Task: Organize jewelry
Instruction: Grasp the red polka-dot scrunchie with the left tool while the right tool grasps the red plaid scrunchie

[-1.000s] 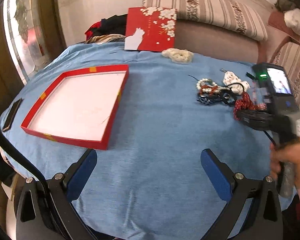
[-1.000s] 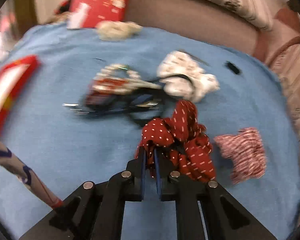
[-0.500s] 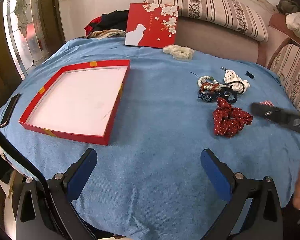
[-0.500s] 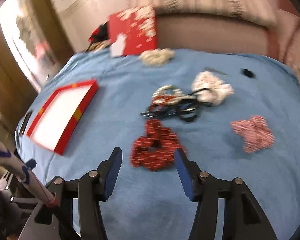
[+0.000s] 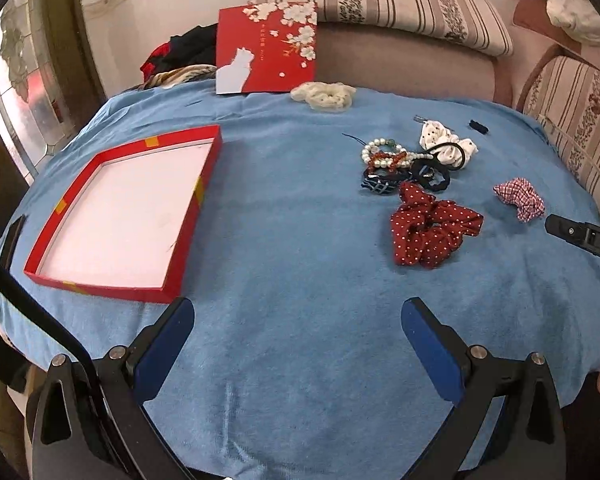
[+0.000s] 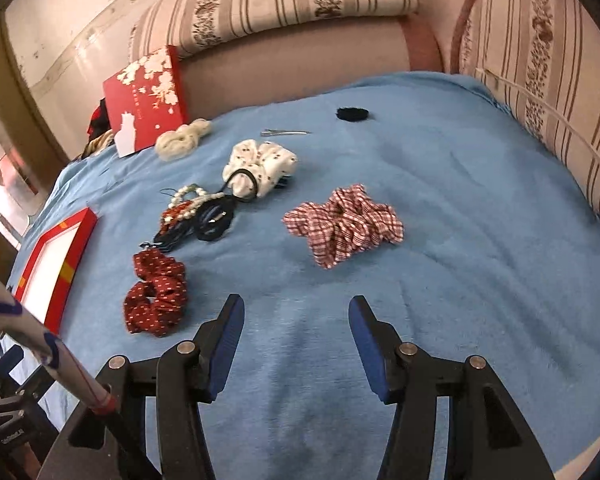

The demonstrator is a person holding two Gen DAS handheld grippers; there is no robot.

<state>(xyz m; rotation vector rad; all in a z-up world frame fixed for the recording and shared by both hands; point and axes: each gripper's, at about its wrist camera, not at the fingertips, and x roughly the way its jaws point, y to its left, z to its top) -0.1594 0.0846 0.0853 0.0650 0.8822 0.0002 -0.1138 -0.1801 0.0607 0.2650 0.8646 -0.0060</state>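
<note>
Scrunchies, bead bracelets (image 5: 384, 156) lie loose on blue cloth (image 5: 300, 240), none in red tray (image 5: 204, 168). Polka-dot scrunchie (image 6: 156, 292) nearest tray, gingham scrunchie (image 6: 342, 226) ahead of right gripper (image 6: 296, 334). Left gripper (image 5: 296, 344) and right both spread wide, holding nothing. Sorting barely begun, everything left.

Left gripper (image 5: 298, 334): two black angular linkage arms with round silver screws, each ending in a flat blue finger pad (image 5: 166, 342); a black cable crosses its left arm. Right gripper (image 6: 296, 338): the same black frame, silver screws and blue pads (image 6: 226, 344), with white lettering "DAS" on its black body in the left wrist view.
</note>
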